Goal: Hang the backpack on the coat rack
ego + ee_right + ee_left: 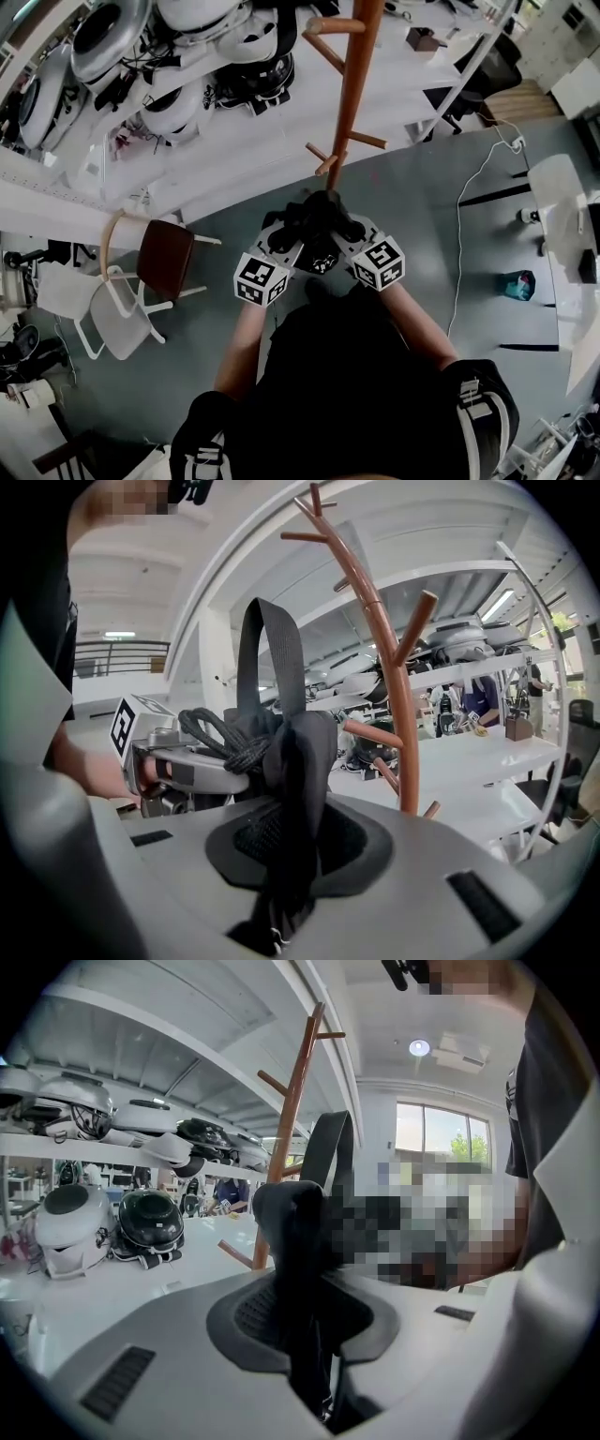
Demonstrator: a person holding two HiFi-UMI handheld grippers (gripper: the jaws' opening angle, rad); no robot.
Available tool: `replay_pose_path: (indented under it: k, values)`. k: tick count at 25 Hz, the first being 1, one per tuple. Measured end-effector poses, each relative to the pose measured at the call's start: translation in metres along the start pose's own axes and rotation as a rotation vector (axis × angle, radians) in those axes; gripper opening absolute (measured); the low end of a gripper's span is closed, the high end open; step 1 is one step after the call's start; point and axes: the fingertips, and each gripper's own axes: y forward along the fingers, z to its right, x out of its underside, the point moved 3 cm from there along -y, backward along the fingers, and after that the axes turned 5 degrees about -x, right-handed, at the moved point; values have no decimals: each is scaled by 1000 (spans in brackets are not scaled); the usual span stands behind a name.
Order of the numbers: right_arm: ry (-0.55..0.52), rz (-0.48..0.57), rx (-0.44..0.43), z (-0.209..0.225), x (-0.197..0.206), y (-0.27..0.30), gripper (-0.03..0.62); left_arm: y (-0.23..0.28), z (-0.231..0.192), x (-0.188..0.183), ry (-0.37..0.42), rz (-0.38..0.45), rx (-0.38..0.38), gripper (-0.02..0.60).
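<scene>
A chair (164, 262) stands at left below a shelf (244, 155) of helmets (173, 108). At centre, the left gripper (298, 225) is clamped on black fabric of the backpack (322, 214), which is bunched close before the wooden coat rack (352, 103); the rack's top is cut off in the head view. The right gripper (345, 225) clenches the same bundle from the other side, with the carry loop (272, 644) upright above it. Lower down, the bag's body cannot be told from the dark clothing of the person (480, 398).

Blk tee (542, 1119) w/ white-print sleeves (483, 408)
</scene>
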Motion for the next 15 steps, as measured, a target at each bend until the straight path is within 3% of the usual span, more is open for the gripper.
replay_pose_path:
  k: [8, 15]
  values:
    - [18, -14, 25, 16, 2, 10, 80, 22, -19, -1, 12, -36, 21, 91]
    - [26, -44, 0, 39, 2, 13, 80, 44, -24, -1, -14, -55, -9, 91]
